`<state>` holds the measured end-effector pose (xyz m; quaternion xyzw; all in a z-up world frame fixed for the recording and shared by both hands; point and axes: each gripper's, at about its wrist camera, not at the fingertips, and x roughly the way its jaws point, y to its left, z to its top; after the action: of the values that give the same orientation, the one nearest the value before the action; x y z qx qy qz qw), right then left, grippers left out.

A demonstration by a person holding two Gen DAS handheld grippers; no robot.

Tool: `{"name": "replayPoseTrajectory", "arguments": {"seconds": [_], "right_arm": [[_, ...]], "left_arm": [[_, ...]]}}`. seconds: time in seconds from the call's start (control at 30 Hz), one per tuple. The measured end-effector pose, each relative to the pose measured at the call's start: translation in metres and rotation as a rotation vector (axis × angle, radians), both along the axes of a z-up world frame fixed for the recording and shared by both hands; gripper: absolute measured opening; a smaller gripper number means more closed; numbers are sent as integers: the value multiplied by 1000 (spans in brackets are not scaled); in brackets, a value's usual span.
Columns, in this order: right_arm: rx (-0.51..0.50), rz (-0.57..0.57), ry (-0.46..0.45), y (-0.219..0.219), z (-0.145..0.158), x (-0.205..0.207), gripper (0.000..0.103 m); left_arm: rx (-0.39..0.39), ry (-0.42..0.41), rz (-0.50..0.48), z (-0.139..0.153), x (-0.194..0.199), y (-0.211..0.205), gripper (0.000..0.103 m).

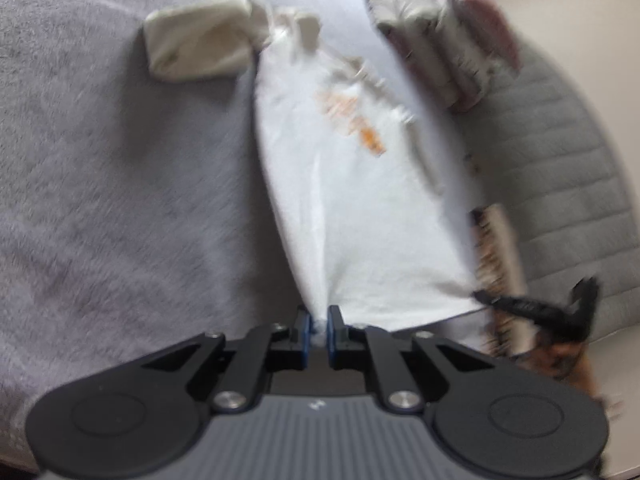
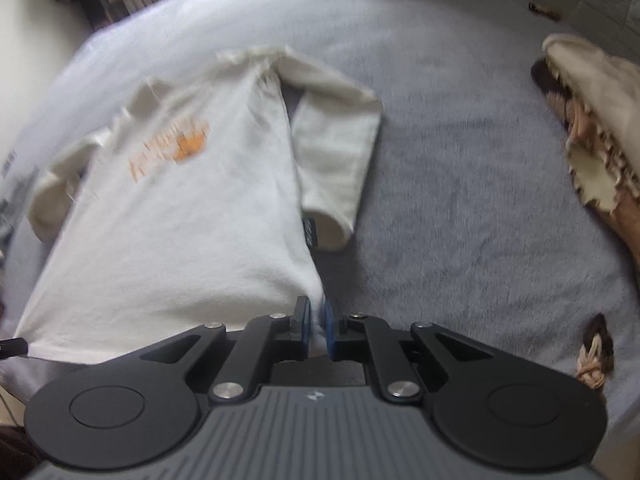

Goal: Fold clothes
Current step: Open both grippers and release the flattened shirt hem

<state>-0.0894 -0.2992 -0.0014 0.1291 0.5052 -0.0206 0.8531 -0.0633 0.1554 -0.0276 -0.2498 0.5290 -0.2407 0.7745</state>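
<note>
Bed cover (image 2: 460,184): one, grey and fleecy, spread under everything.
Long-sleeved shirt (image 2: 180,216): one, cream-white with an orange print, lying chest up and nearly flat on the cover, hem toward the cameras, collar at the far end.
Sleeves: two; the one in the right wrist view (image 2: 336,160) is bent back on itself beside the body, the other (image 2: 52,188) angles off the opposite side.
Other laundry: a folded stack (image 1: 432,40) beyond the shirt and one frilled beige garment (image 2: 592,128) well apart; smaller scraps too blurred to count.
Left gripper (image 1: 319,330): jaws pinching one hem corner.
Right gripper (image 2: 317,326): jaws pinching the other hem corner.
Risk, slipping: only a small fold of cloth sits between each pair of pads, so a sharp pull could free a corner.
Risk, bunching: the doubled sleeve may drag and crease under the body if the hem is carried over it.
Risk, skew: uneven travel of the two corners would probably leave a crooked fold.
</note>
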Motion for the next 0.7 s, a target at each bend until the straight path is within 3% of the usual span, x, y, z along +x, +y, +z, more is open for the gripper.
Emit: {"name": "replayPoseTrajectory", "arguments": {"seconds": [0.1, 0.2, 0.3, 0.37, 0.43, 0.5, 0.7], "right_arm": [[-21, 6, 34, 2, -18, 2, 9], [-41, 12, 68, 3, -36, 4, 9], [-61, 18, 86, 4, -47, 6, 13], [-74, 14, 52, 2, -38, 6, 25], [-91, 0, 2, -2, -27, 9, 34], [-78, -43, -46, -9, -20, 16, 42], [3, -175, -94, -25, -30, 53, 43]], "left_arm": [[87, 14, -16, -15, 0, -9, 9], [97, 20, -22, -19, 3, -8, 11], [117, -9, -85, -11, 11, -10, 25], [138, -66, -68, -1, 13, -6, 48], [173, -143, -23, 10, 17, -2, 59], [190, -214, 38, 19, 21, 2, 63], [134, -347, 75, 21, 33, -21, 66]]}}
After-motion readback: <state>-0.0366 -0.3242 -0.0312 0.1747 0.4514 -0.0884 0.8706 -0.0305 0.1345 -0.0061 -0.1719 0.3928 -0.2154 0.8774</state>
